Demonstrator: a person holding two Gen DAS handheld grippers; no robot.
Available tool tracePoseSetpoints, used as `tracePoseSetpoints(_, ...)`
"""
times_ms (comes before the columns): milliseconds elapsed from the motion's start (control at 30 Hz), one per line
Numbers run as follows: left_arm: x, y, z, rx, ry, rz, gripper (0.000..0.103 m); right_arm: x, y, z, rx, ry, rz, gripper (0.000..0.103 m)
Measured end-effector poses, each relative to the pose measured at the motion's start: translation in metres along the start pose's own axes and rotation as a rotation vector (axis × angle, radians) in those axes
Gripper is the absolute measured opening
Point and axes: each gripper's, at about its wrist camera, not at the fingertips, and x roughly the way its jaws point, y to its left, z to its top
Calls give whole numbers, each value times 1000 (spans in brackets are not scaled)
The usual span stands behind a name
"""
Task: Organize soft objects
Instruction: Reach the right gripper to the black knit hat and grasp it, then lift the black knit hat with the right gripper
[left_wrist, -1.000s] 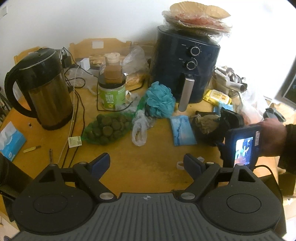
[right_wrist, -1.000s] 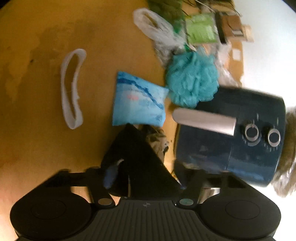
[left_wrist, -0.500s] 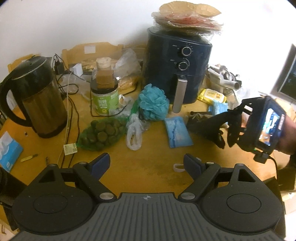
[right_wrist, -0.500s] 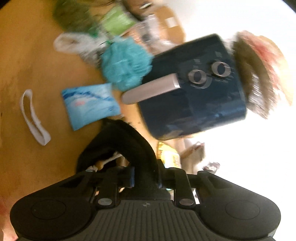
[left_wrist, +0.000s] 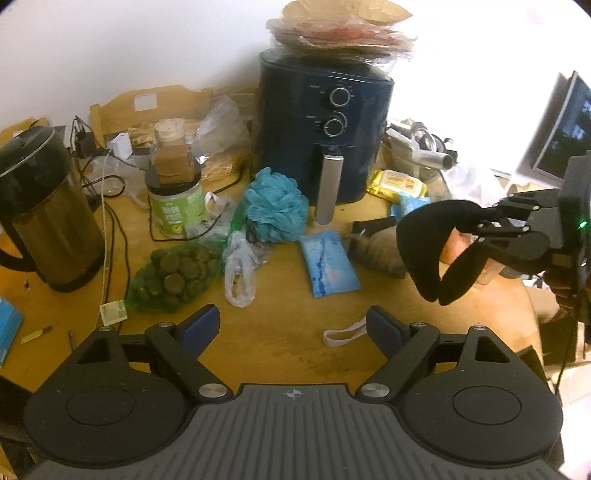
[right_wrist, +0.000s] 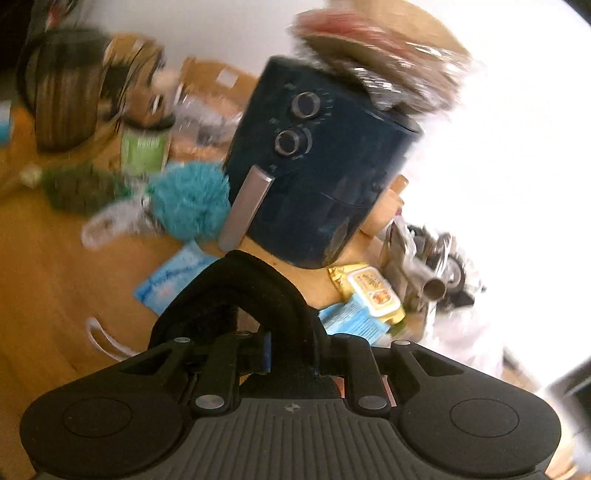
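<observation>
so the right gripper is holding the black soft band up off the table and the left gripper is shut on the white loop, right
Not quite. The right gripper does hold the black band up off the table, but the left gripper is open and holds nothing. The left wrist view shows the white loop lying flat on the table near its right finger, not gripped.

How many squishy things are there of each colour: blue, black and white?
Blue: 2, the puffy bath sponge and the flat soft pack.
Black: 1, the soft band held up off the table by the right tool.
White: 1, the stretchy loop lying near the left tool.
Total: 4
</observation>
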Motion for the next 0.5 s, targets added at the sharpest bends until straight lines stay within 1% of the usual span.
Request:
tracePoseSetpoints(200,5,-5,3,32,-2,-15,87,-20,-17,-11,182,-23,42,22)
tracePoseSetpoints(400,15,-5,7,86,-22,-9,87,-36,-29,-23,302,-15,65,22)
tracePoseSetpoints(500,23,-4,11,113,-39,6,87,-43,-37,-28,374,-16,69,22)
